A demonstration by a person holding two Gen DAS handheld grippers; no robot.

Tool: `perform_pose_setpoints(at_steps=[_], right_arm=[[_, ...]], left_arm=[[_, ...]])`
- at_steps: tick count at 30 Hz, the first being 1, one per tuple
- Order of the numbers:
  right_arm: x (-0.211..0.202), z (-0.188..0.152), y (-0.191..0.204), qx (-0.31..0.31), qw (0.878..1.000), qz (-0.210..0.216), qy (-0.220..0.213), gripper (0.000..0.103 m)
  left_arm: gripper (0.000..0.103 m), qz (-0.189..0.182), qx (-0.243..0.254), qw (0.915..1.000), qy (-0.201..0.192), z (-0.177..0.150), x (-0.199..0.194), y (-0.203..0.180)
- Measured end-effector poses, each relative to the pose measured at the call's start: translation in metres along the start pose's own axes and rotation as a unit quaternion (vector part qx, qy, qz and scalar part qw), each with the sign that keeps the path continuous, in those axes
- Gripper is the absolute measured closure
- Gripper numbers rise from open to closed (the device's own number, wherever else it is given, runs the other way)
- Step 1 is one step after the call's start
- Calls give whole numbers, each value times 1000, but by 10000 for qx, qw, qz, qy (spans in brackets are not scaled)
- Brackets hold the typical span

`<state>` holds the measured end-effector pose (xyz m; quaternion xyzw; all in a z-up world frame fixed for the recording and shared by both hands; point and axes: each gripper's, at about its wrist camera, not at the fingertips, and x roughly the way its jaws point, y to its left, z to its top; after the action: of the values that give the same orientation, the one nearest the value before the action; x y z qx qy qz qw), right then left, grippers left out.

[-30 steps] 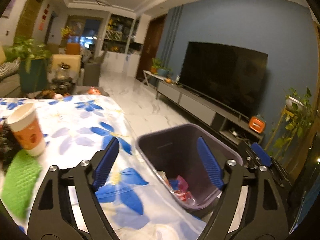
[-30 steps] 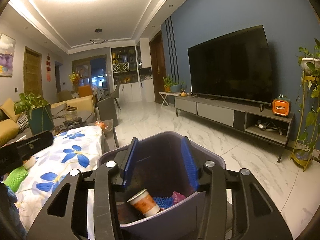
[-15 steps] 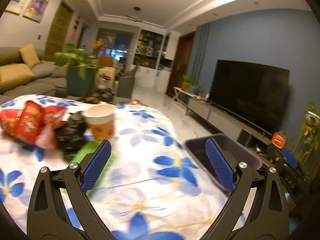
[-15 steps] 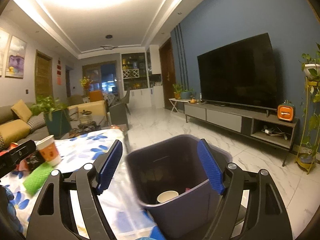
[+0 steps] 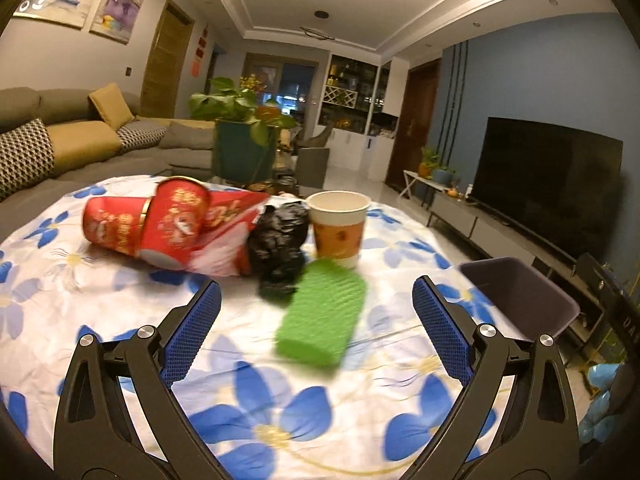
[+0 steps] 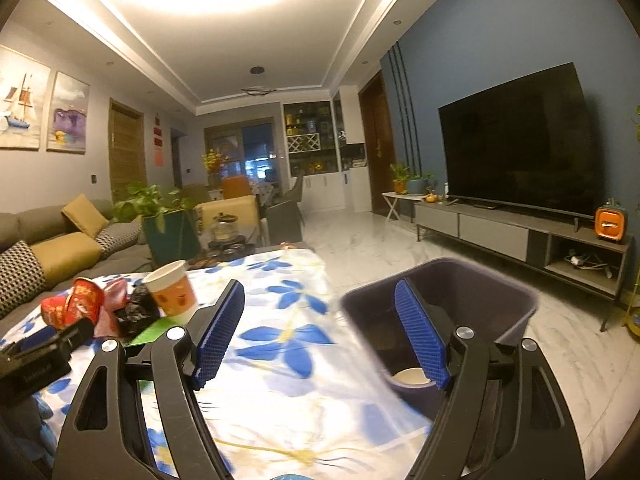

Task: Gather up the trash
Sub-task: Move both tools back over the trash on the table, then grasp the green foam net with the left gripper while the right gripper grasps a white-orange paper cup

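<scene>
The left gripper (image 5: 316, 332) had black, Y-shaped plastic arms with triangular cut-outs and round silver screws at the joints. Its fingers (image 5: 193, 338) wore blue, finely ribbed pads. The right gripper (image 6: 320, 336) was alike: black frame, silver screws, blue textured fingers (image 6: 420, 340).

Two red cups (image 5: 148, 222), one paper cup (image 5: 339, 226), one green sponge (image 5: 322, 316), one bin (image 5: 520, 300).

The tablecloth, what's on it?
Blue flowers on a white tablecloth, clearest in the left wrist view.
</scene>
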<state>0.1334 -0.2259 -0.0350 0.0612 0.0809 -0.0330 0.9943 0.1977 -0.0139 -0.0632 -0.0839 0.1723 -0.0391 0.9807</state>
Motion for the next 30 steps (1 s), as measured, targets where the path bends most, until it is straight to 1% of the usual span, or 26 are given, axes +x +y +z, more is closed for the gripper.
perform_pose_setpoints(at_steps=[4, 8, 9, 11, 12, 15, 16, 17, 18, 19, 20, 22, 23, 24, 25, 27, 30], right_arm=[[4, -1, 16, -1, 9999, 152, 19, 27], [7, -3, 24, 3, 9998, 199, 41, 27], [8, -3, 25, -2, 9998, 192, 50, 27], [8, -5, 25, 13, 9998, 198, 58, 27], [9, -5, 24, 24, 9998, 195, 60, 27], [11, -5, 23, 27, 9998, 173, 62, 27], [13, -6, 23, 24, 9998, 171, 75, 27], [12, -6, 22, 19, 9998, 173, 80, 27], [14, -7, 22, 14, 9998, 177, 101, 27], [15, -7, 22, 16, 9998, 183, 123, 27], [16, -7, 22, 21, 9997, 190, 136, 27], [17, -7, 24, 32, 9996, 215, 163, 27], [18, -7, 25, 33, 9996, 227, 172, 27], [19, -7, 26, 34, 9995, 243, 185, 27], [19, -6, 28, 39, 9995, 260, 200, 27], [21, -5, 30, 56, 9993, 300, 228, 27], [22, -3, 35, 32, 9991, 350, 258, 27]], left_arm=[[8, 69, 139, 9999, 55, -2, 4, 9], [8, 21, 242, 9994, 235, -4, 20, 11], [8, 13, 279, 9991, 310, -4, 25, 11], [8, -96, 250, 9976, 642, -3, 42, 13], [8, -90, 200, 9967, 782, -3, 49, 15], [13, -128, 138, 9937, 1109, -6, 67, 16], [22, -131, 143, 9926, 1202, -8, 71, 16], [28, -159, 154, 9910, 1317, -11, 76, 15], [37, -192, 165, 9885, 1488, -13, 83, 15], [46, -213, 161, 9871, 1580, -15, 86, 14], [49, -260, 143, 9851, 1694, -17, 91, 15], [66, -348, 91, 9830, 1800, -20, 94, 16], [69, -410, 72, 9826, 1809, -20, 94, 16], [77, -429, 68, 9828, 1796, -20, 94, 16], [90, -421, 67, 9834, 1763, -20, 92, 16], [93, -445, -3, 9845, 1697, -20, 88, 18], [94, -529, -162, 9866, 1535, -17, 76, 23]])
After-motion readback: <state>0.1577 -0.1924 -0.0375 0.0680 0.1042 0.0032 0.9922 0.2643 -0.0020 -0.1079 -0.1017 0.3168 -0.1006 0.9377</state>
